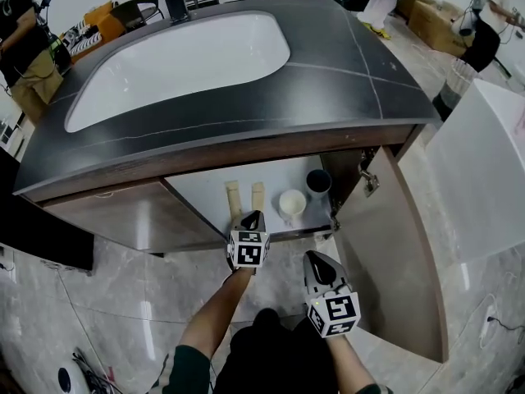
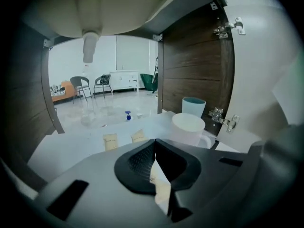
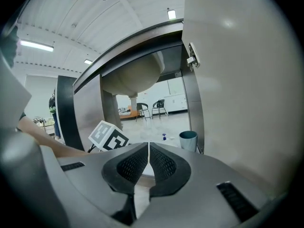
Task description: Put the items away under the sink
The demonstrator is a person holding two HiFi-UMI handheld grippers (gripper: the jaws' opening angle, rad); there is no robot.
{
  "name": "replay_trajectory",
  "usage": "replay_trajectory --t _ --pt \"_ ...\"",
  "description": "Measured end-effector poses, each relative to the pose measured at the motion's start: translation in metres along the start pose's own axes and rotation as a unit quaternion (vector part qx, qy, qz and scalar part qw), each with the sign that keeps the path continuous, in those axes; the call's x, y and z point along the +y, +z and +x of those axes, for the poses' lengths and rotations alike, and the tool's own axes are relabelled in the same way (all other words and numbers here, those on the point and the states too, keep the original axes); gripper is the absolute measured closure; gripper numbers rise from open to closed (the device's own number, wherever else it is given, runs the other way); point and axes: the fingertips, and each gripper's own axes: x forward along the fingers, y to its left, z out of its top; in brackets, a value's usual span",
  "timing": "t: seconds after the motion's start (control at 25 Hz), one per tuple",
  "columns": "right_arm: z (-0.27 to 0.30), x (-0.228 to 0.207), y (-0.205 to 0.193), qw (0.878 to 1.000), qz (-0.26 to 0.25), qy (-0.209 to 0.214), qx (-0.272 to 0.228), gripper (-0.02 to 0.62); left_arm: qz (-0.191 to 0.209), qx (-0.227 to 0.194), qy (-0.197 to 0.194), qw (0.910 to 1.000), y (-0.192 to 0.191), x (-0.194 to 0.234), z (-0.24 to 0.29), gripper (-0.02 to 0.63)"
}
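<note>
Under the sink the cabinet stands open. On its white floor two tan packets stand side by side, with a white mug and a dark teal cup to their right. My left gripper is shut and empty just in front of the packets. The left gripper view shows its jaws closed, with the packets, the mug and the cup beyond. My right gripper hangs nearer to me, shut and empty, and it faces the cup.
The right cabinet door is swung wide open beside my right gripper, hinges on the frame. The left door also stands out. The drain pipe hangs from the basin above the shelf. Marble floor lies below.
</note>
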Motion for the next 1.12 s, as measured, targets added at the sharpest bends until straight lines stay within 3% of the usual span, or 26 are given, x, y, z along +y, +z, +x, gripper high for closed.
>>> replay_trajectory --t 0.32,0.56,0.84,1.12 --pt "-0.007 0.021 0.052 1.0 0.012 0.006 -0.013 0.552 0.019 -0.038 -0.044 0.9981 0.043 -0.024 -0.06 0.597" --pt "-0.037 0.055 0.133 1.0 0.015 0.011 0.021 0.552 0.04 -0.013 -0.07 0.9967 0.096 -0.041 -0.137 0.595" --pt "-0.092 0.096 0.267 0.999 0.017 0.008 0.048 0.552 0.021 0.006 -0.095 0.9952 0.189 -0.058 -0.247 0.595" --pt "-0.171 0.132 0.409 0.998 0.015 -0.002 0.065 0.552 0.012 0.012 -0.11 0.9938 0.31 -0.09 -0.37 0.596"
